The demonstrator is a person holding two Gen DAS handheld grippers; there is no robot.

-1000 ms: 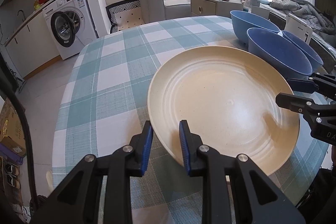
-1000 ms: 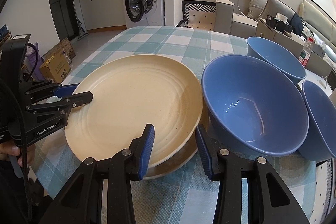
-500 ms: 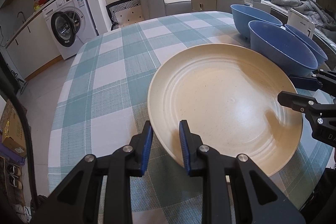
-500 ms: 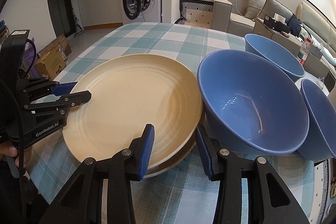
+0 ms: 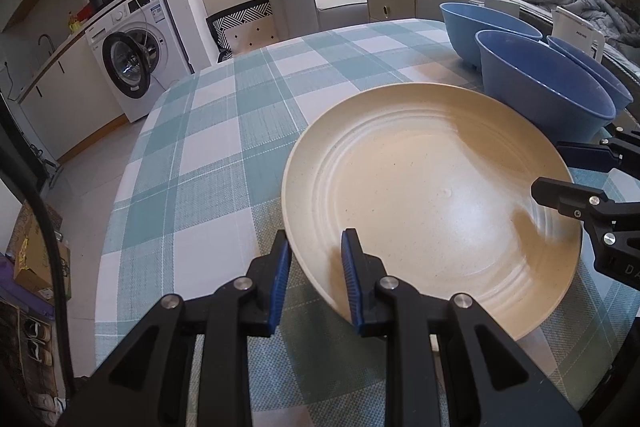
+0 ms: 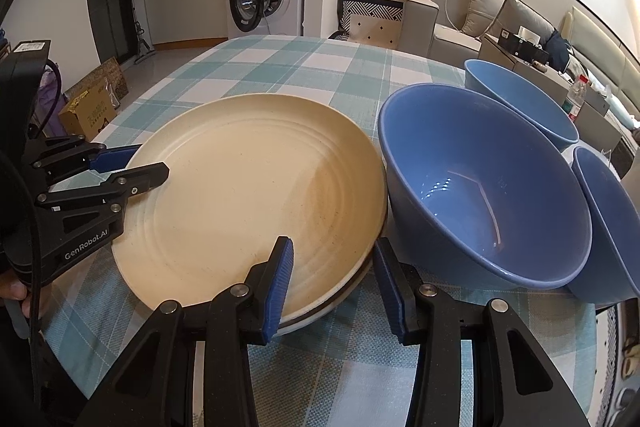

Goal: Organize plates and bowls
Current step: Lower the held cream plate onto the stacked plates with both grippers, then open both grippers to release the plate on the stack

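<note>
Two cream plates [image 6: 256,195] sit stacked on the checked tablecloth [image 5: 208,155], the upper one raised at its near edge. Left gripper [image 5: 316,267] is clamped narrowly on that upper plate's rim. Right gripper [image 6: 332,267] stands wide, its fingers straddling the stack's rim without pinching. Three blue bowls [image 6: 480,179] stand just beside the plates, the nearest touching the stack.
</note>
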